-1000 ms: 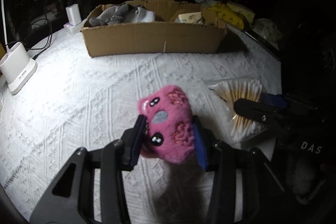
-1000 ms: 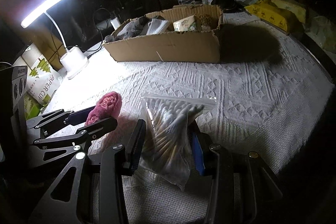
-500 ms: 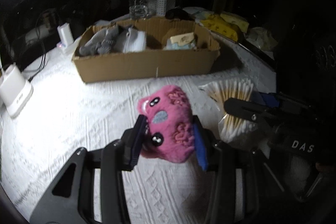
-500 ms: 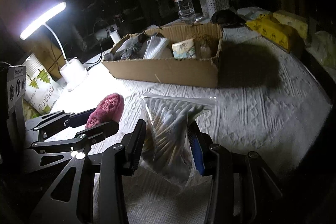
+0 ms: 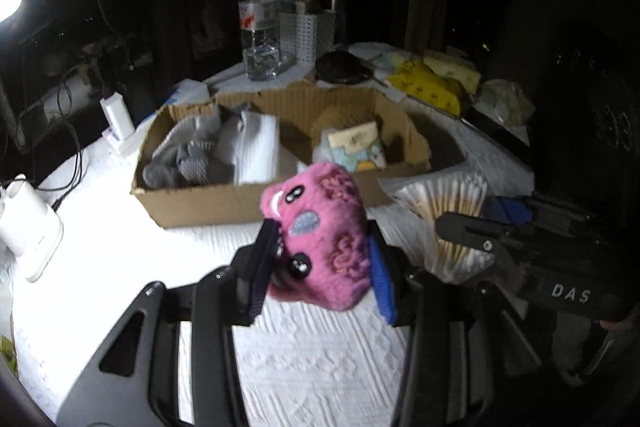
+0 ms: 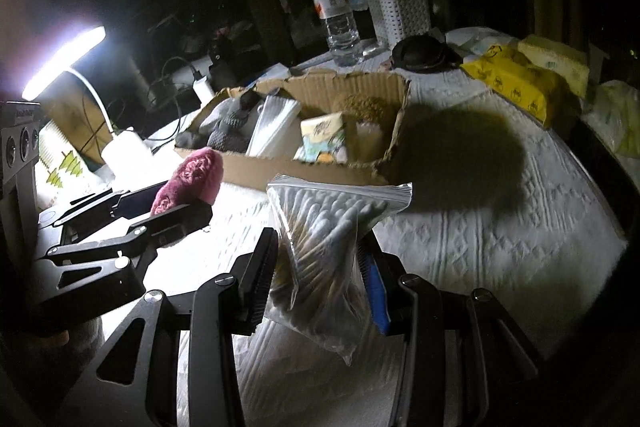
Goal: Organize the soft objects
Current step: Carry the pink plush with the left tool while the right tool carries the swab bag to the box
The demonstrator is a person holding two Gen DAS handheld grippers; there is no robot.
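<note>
I see the bench (image 5: 120,267) under its white knit cover, and the cardboard box (image 5: 224,203) now fills more of both views than a second ago, so I have carried both loads closer to it. Socks and packets already lie inside the box. My right tongs (image 6: 320,267) are clamped on the bag of cotton swabs (image 6: 328,227), just short of the box's near wall. My left tongs (image 5: 324,259) are clamped on the pink plush toy (image 5: 324,223), also before that wall. I judge that dropping both in comes next.
</note>
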